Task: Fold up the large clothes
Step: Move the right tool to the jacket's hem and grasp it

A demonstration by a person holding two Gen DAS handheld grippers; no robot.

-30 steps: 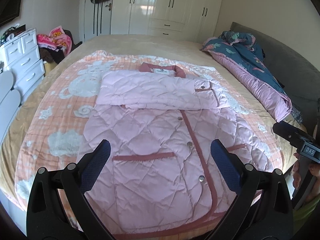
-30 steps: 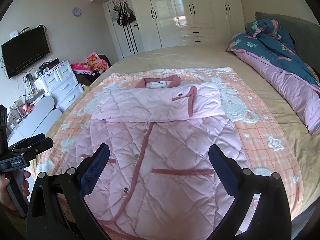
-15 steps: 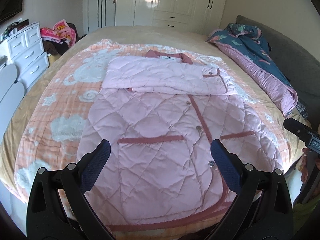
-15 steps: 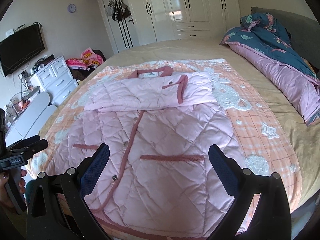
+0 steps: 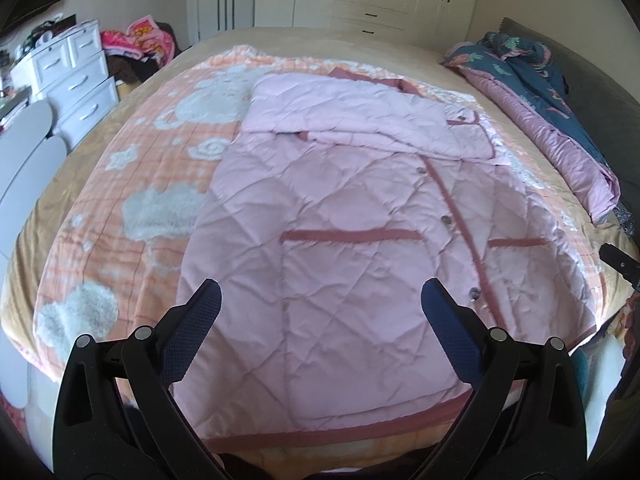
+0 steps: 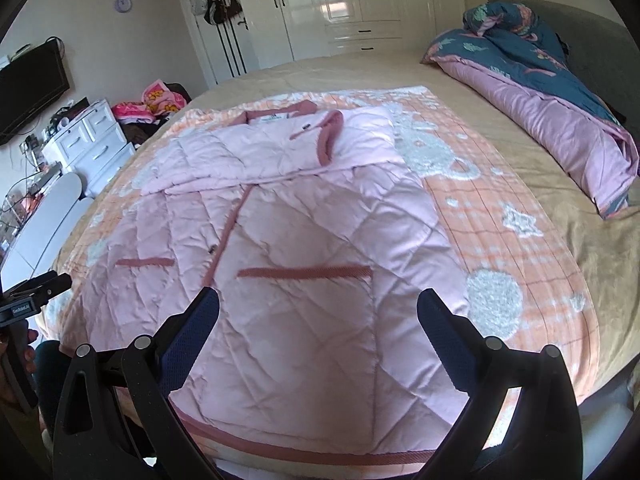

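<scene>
The pink quilted coat with dusty-rose trim [image 5: 340, 240] lies flat, front up, on the peach patterned blanket [image 5: 132, 184] covering the bed, sleeves already folded across the chest to make a tidy rectangle. The left gripper [image 5: 320, 320] and right gripper [image 6: 318, 316] hover over the hem [image 6: 304, 454], jaws spread wide and empty, seemingly ready to lift it.

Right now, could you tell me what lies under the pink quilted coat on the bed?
The pink quilted coat lies on an orange blanket with white fluffy shapes, spread over the tan bed cover. The blanket's pattern beneath the coat is covered and cannot be seen.
</scene>
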